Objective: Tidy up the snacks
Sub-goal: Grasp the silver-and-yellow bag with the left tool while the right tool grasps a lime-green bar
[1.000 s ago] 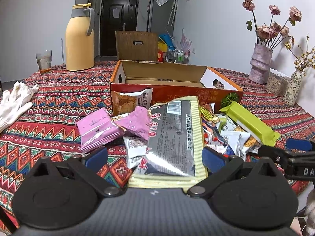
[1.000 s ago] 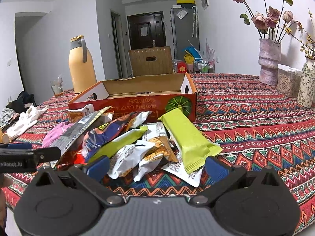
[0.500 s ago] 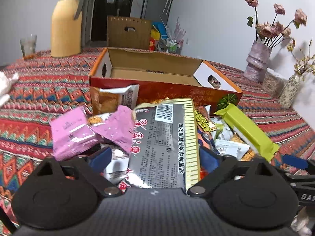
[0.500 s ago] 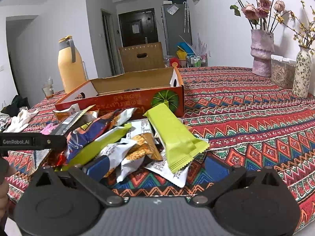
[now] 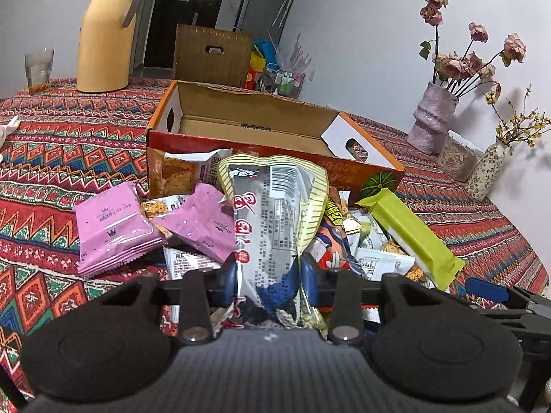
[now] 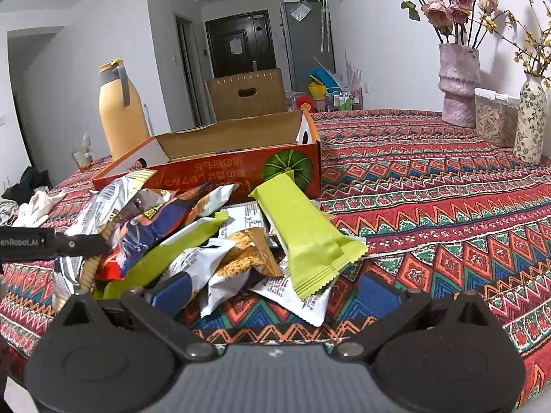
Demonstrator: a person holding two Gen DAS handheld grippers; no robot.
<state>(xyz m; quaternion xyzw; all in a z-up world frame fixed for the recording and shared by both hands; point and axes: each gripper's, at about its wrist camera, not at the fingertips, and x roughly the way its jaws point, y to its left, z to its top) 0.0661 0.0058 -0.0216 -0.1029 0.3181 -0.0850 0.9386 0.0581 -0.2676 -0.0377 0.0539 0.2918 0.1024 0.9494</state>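
The left hand-held gripper (image 5: 268, 272) was closing, pads squeezing the silver snack bag (image 5: 268, 213) before the box (image 5: 241, 127); the right hand-held gripper (image 6: 275, 287) gaped (pink packets (image 5: 113, 227) showed only leftward)

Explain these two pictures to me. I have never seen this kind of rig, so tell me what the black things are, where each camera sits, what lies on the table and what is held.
No robot here: a person holds a two-finger gripper in each hand, each with a camera looking along its fingers. In the left view, the left gripper is closing, with the silver snack bag squeezed between its blue pads. In the right view, the right gripper is open over the snack pile, holding nothing. On the patterned tablecloth lie the green packet, pink packets and an open cardboard box.
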